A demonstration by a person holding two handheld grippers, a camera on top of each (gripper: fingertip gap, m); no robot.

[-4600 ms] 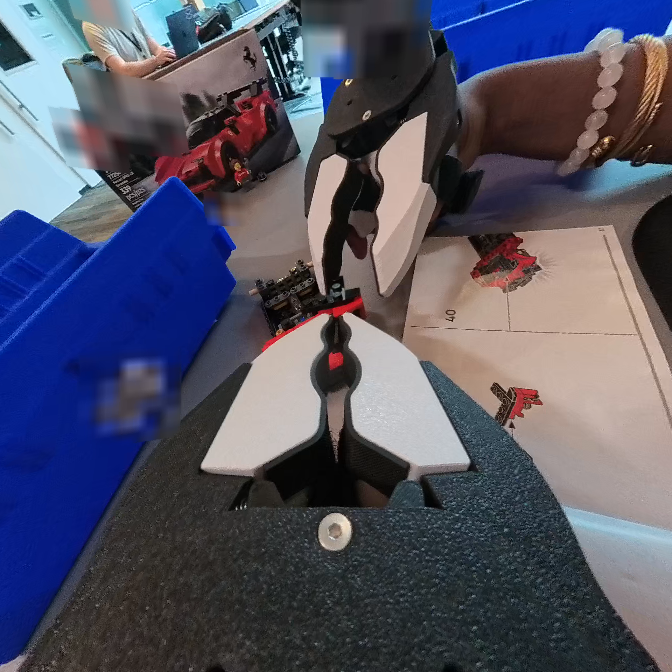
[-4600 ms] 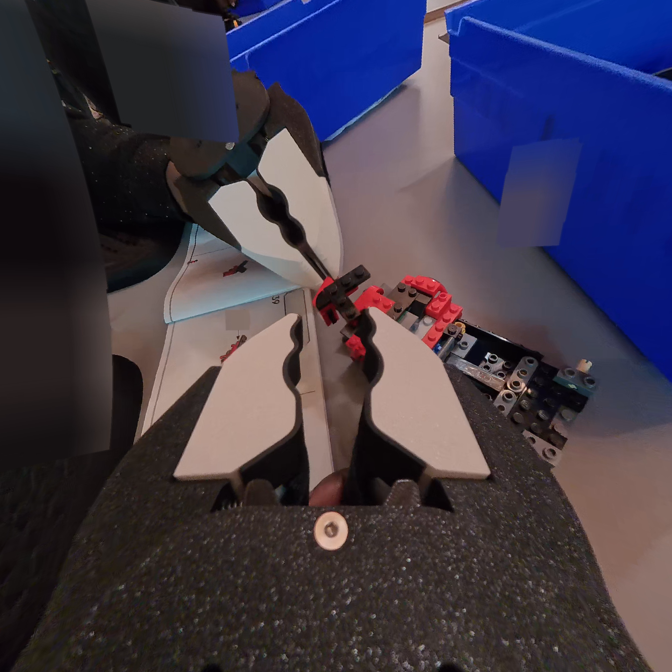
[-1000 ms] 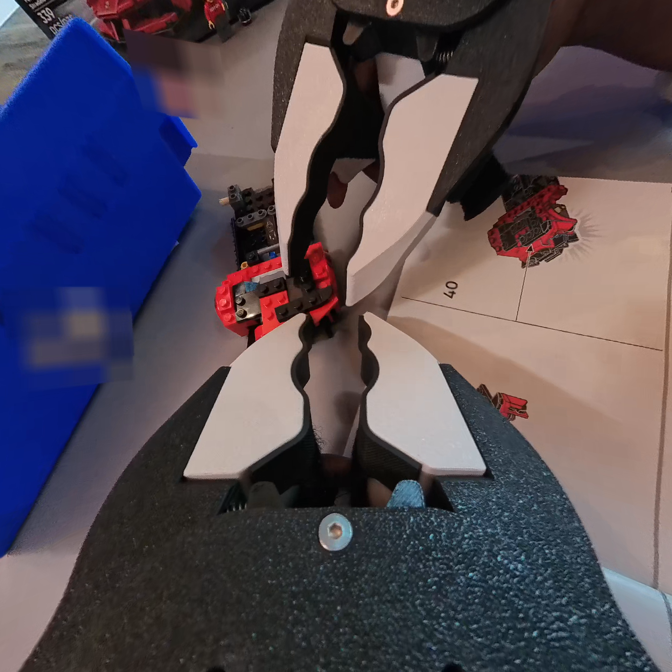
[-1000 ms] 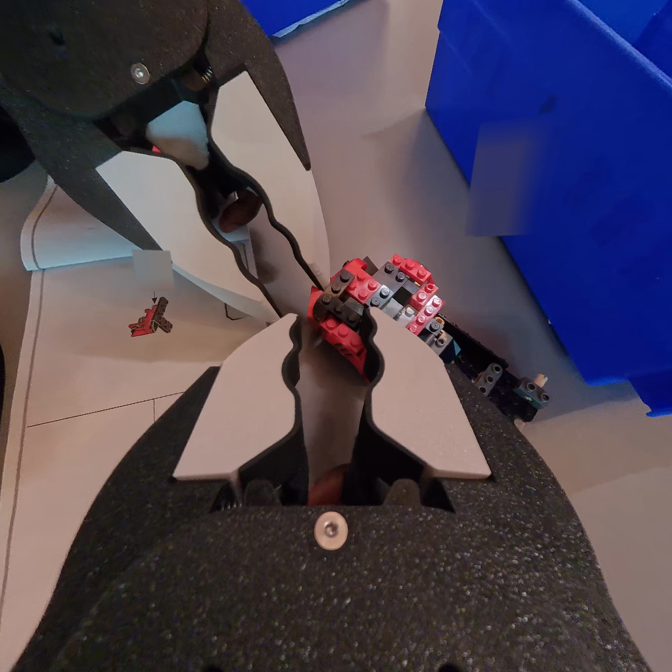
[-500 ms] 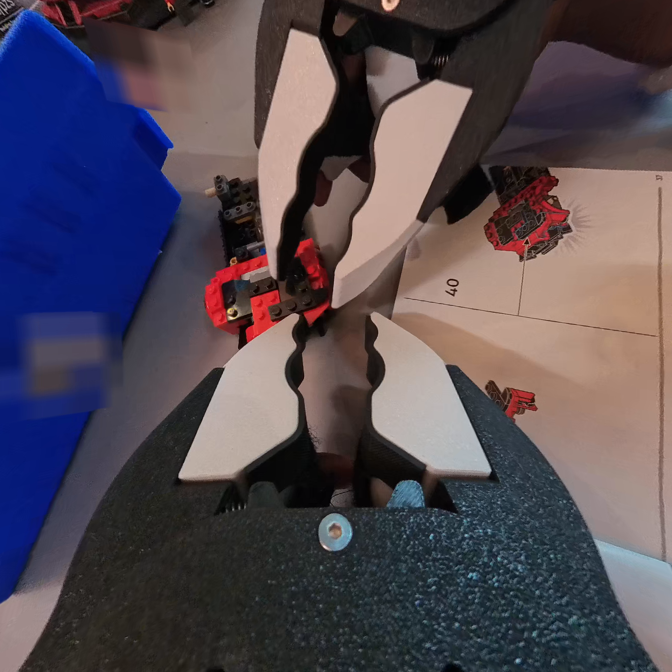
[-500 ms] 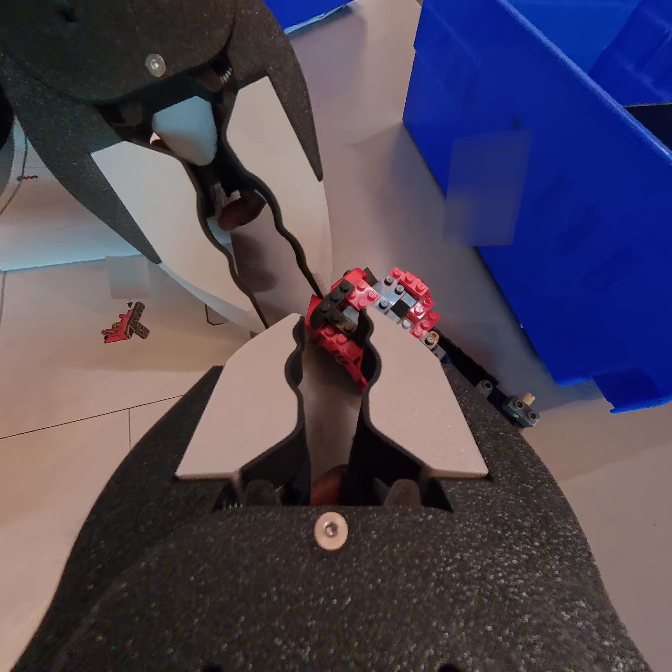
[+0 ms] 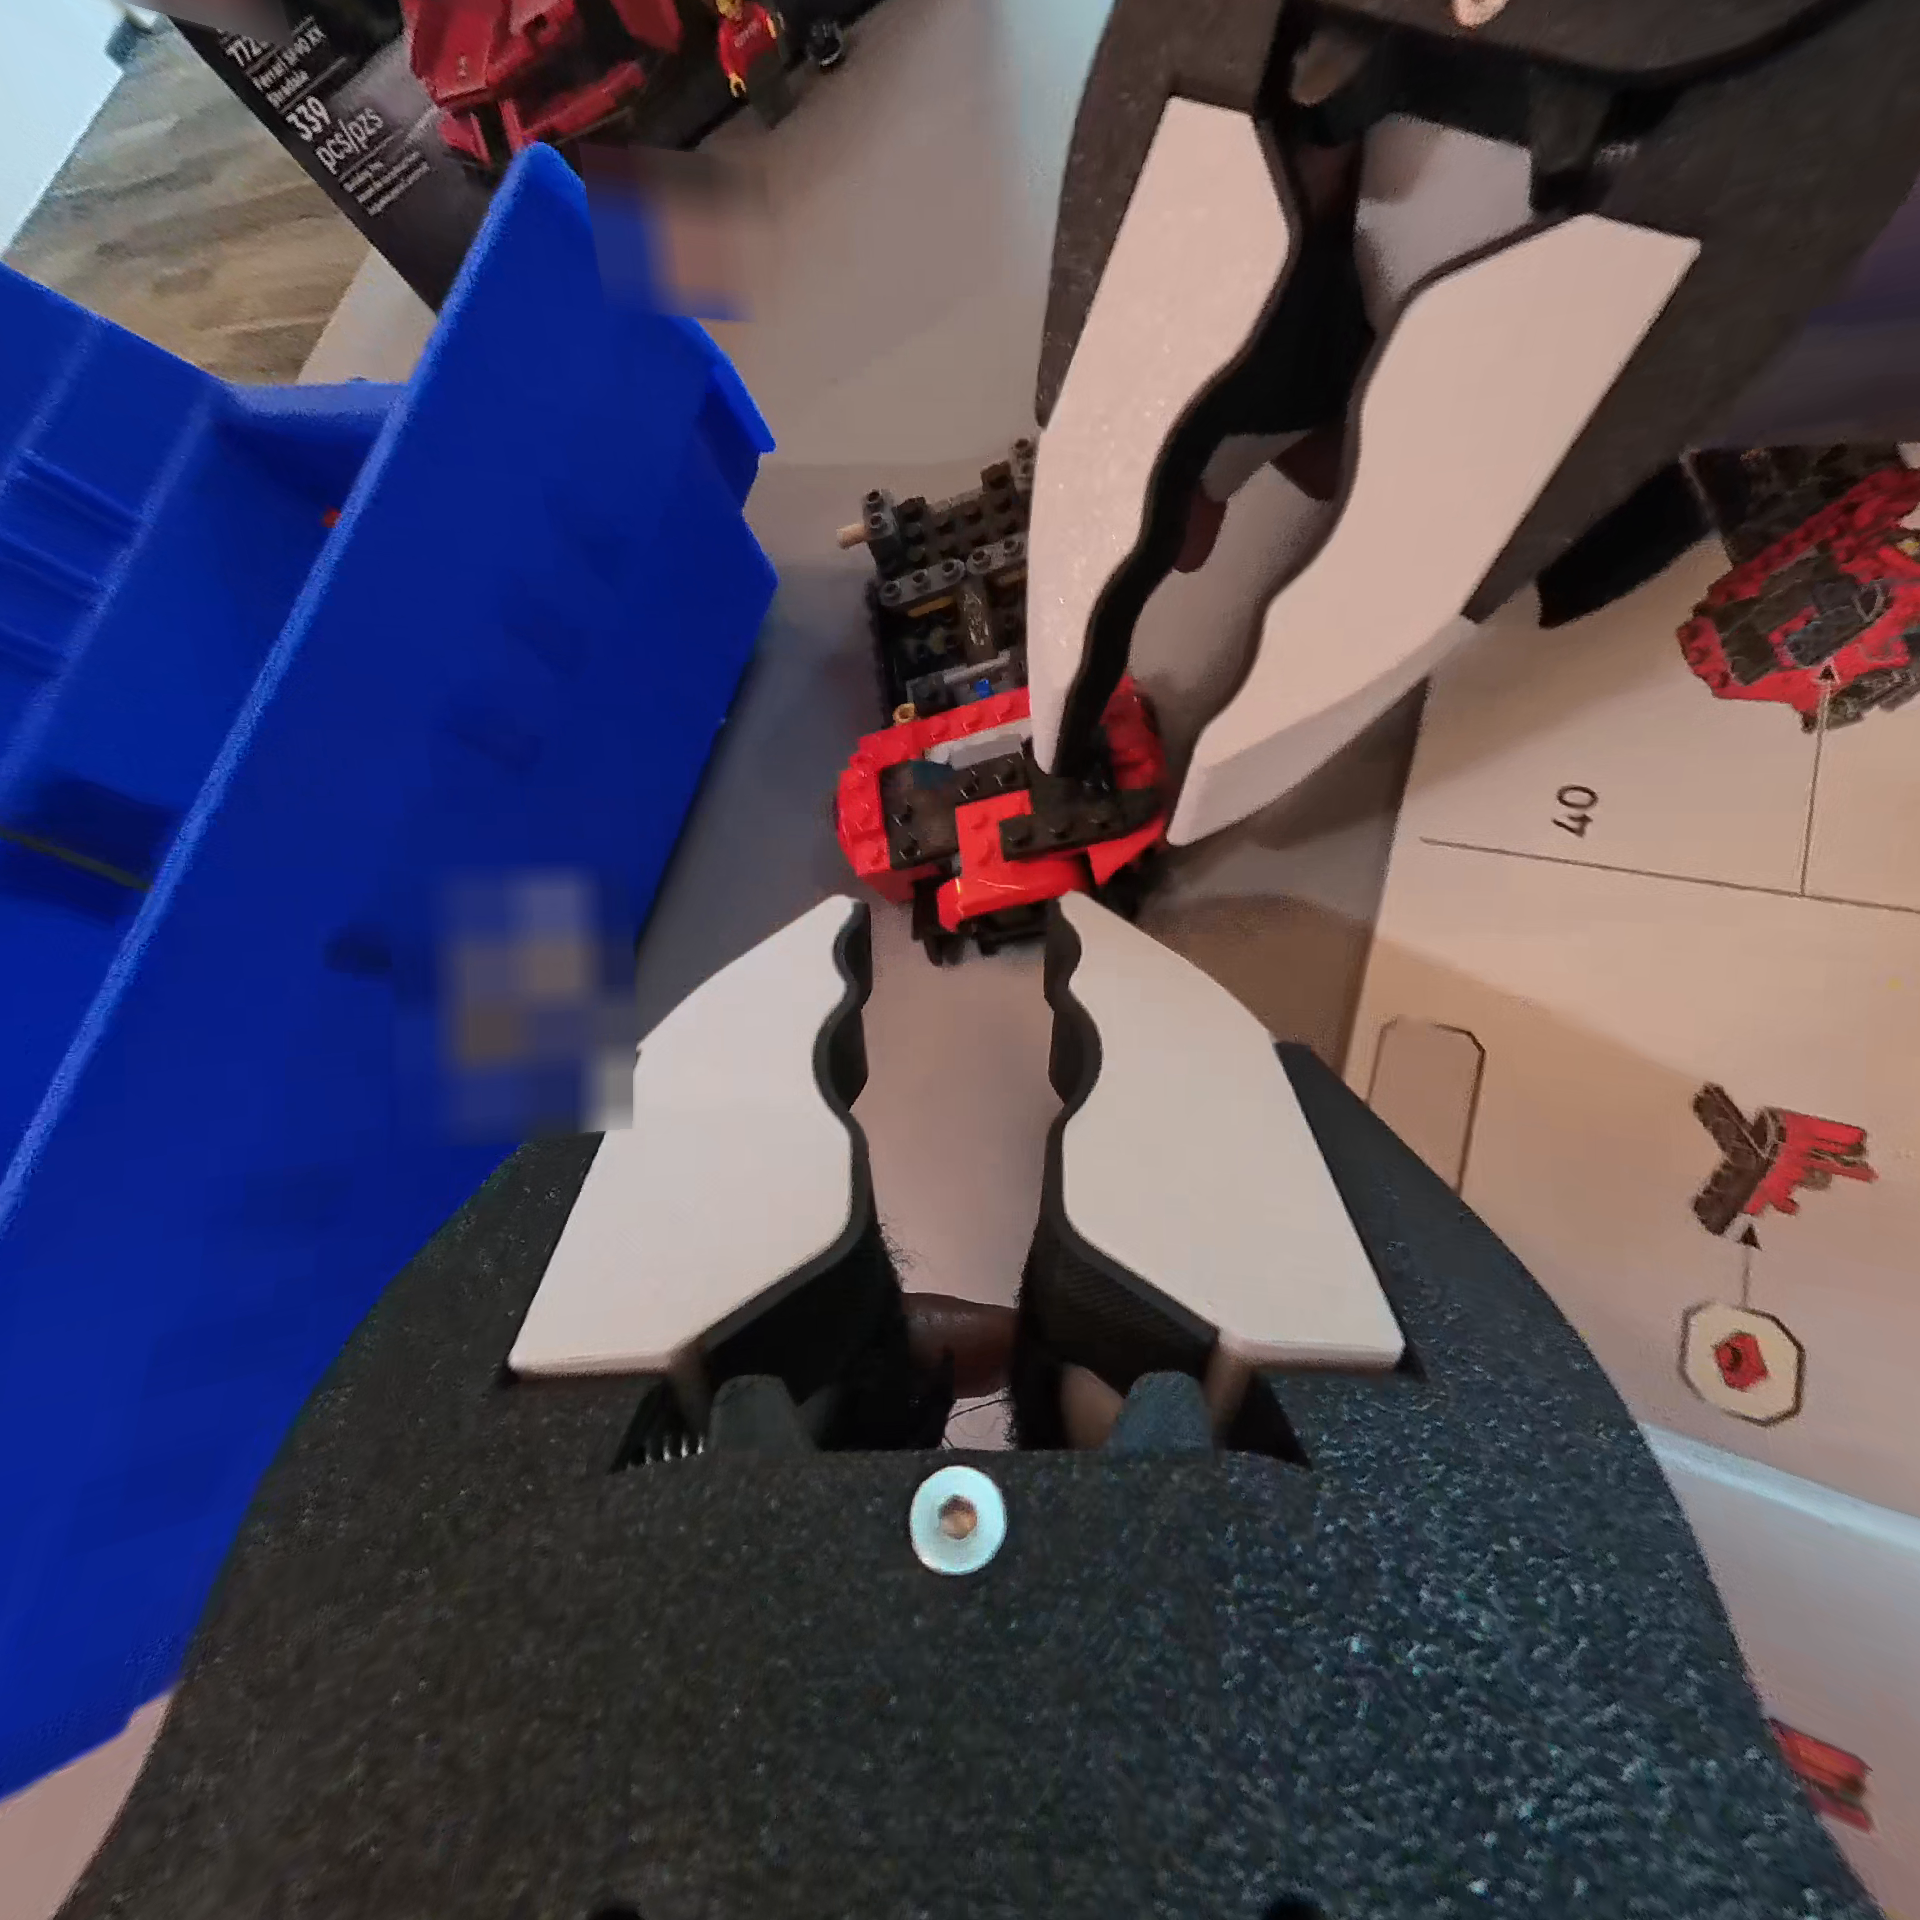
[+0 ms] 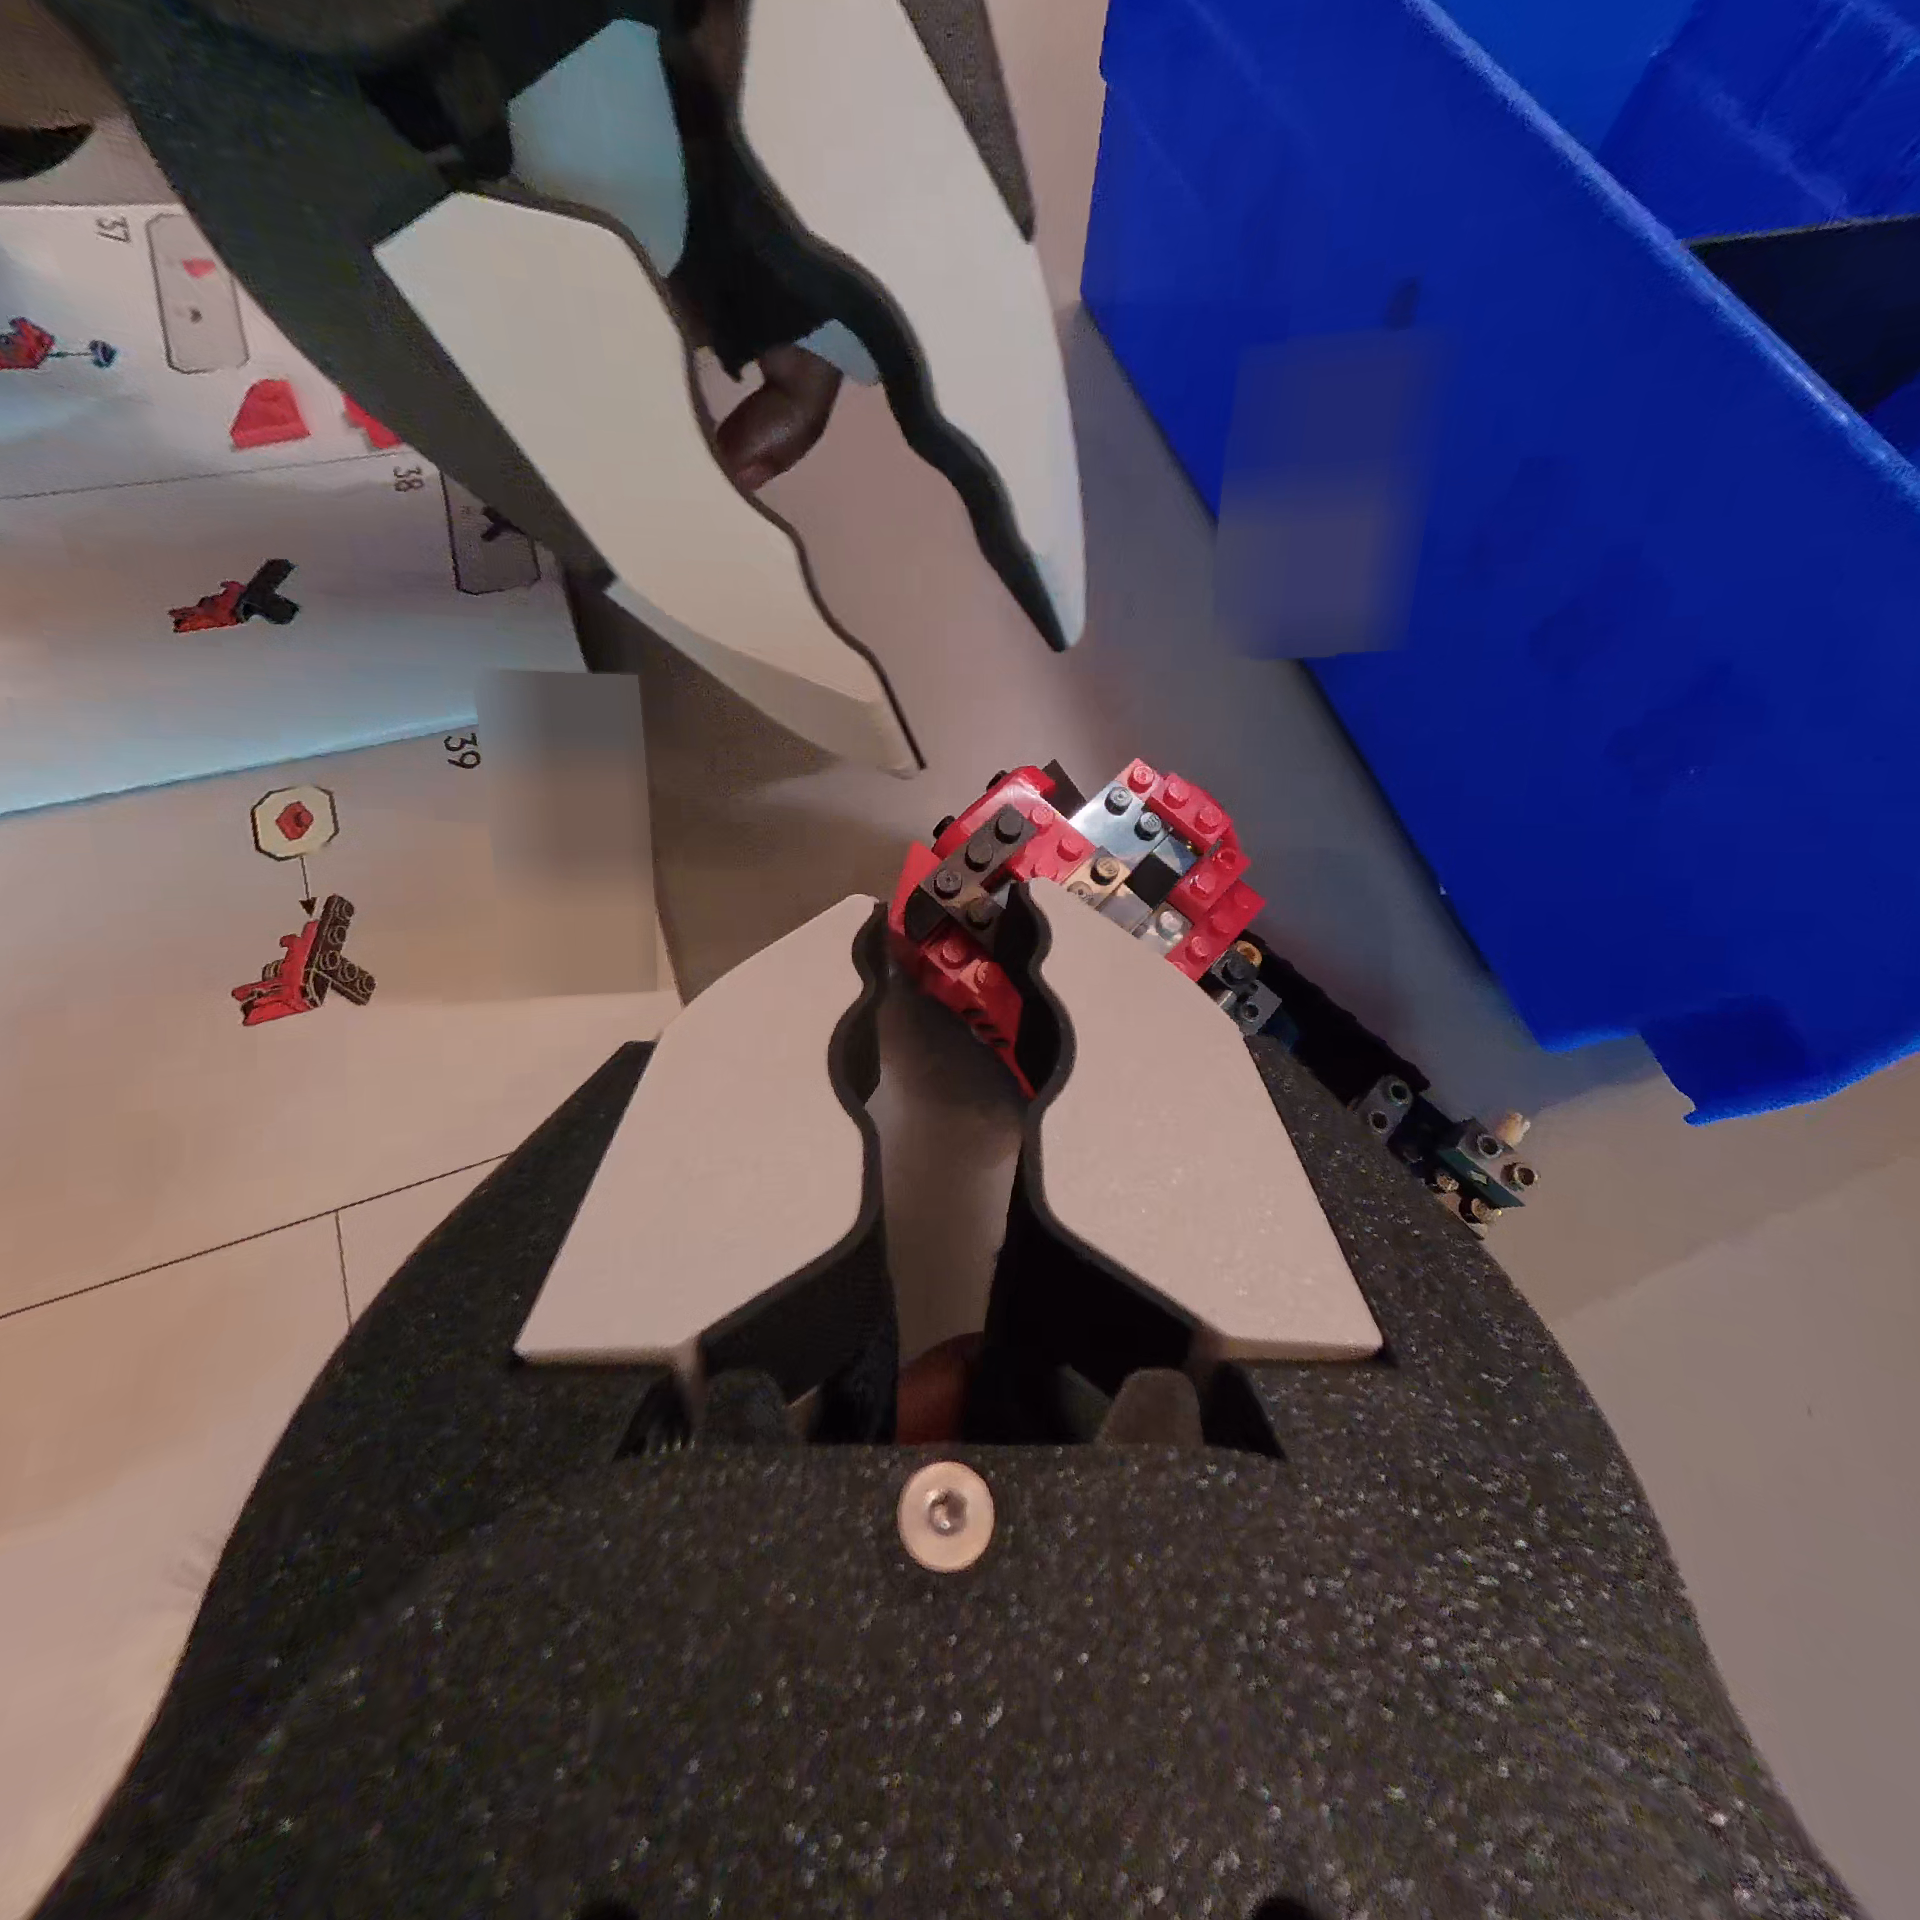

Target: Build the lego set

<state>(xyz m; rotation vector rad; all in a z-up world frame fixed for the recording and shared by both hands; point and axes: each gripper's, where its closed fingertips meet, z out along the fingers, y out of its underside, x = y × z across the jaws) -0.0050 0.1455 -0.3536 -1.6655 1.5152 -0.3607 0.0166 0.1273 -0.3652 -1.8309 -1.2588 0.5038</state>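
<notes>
The red and black lego car (image 7: 935, 800) lies on the grey table beside a blue bin, its dark chassis (image 7: 935, 582) pointing away; it also shows in the right wrist view (image 8: 1164, 862). My left gripper (image 7: 956, 920) is open and empty, tips just short of the car's front. In the right wrist view it (image 8: 982, 701) hangs above the car, apart from it. My right gripper (image 8: 948, 899) reaches in from the far side (image 7: 1117, 790). Its jaws stand apart, straddling the car's red and black front corner, with one fingertip (image 7: 1049, 748) on the black plate.
A blue bin (image 7: 364, 831) stands close on the car's left side, also in the right wrist view (image 8: 1558, 623). The open instruction booklet (image 7: 1610, 987) lies on the other side (image 8: 208, 1091). The set's box (image 7: 343, 135) stands behind the bin. The tips of both grippers are at nearly the same place.
My left gripper has let go of the small red and black part, opened and drawn back from the car. That part now sits on the car's front. My right jaws have narrowed a little around it.
</notes>
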